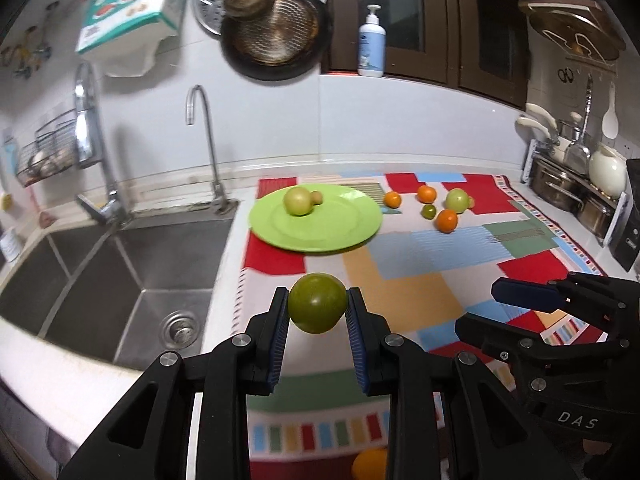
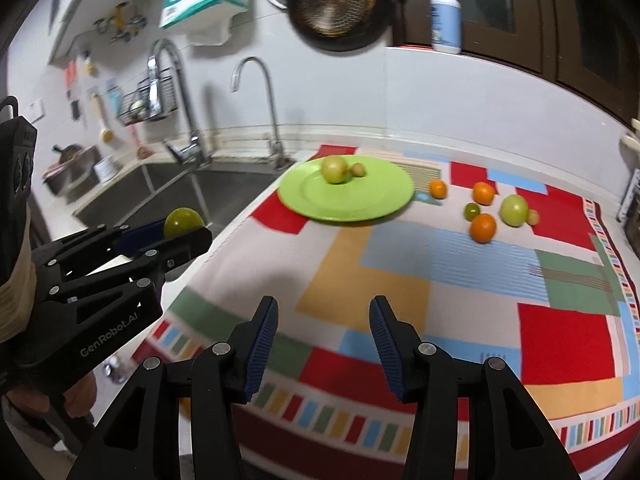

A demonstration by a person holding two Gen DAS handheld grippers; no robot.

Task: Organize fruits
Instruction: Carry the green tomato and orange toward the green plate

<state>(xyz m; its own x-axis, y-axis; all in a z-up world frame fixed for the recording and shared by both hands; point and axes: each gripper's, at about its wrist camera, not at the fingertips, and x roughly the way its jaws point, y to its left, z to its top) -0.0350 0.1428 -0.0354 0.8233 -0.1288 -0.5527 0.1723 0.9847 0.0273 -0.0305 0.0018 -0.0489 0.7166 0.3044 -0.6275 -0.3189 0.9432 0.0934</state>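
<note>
My left gripper [image 1: 318, 304] is shut on a green fruit [image 1: 317, 303] and holds it above the patchwork cloth, short of the green plate [image 1: 348, 216]; both show at the left of the right wrist view [image 2: 184, 222]. The plate [image 2: 380, 196] holds a pale green fruit [image 1: 297, 201] and a small brown one [image 1: 317, 197]. Right of the plate lie three oranges [image 1: 446, 220], a small dark green fruit [image 1: 429, 211] and a pale green fruit [image 1: 457, 200]. My right gripper [image 2: 323, 320] is open and empty above the cloth's near part.
A steel sink [image 1: 120, 264] with two taps lies left of the cloth [image 2: 440, 272]. A pot rack [image 1: 572, 192] stands at the right wall. Pans hang on the back wall. An orange [image 1: 370, 464] shows at the near edge below my left gripper.
</note>
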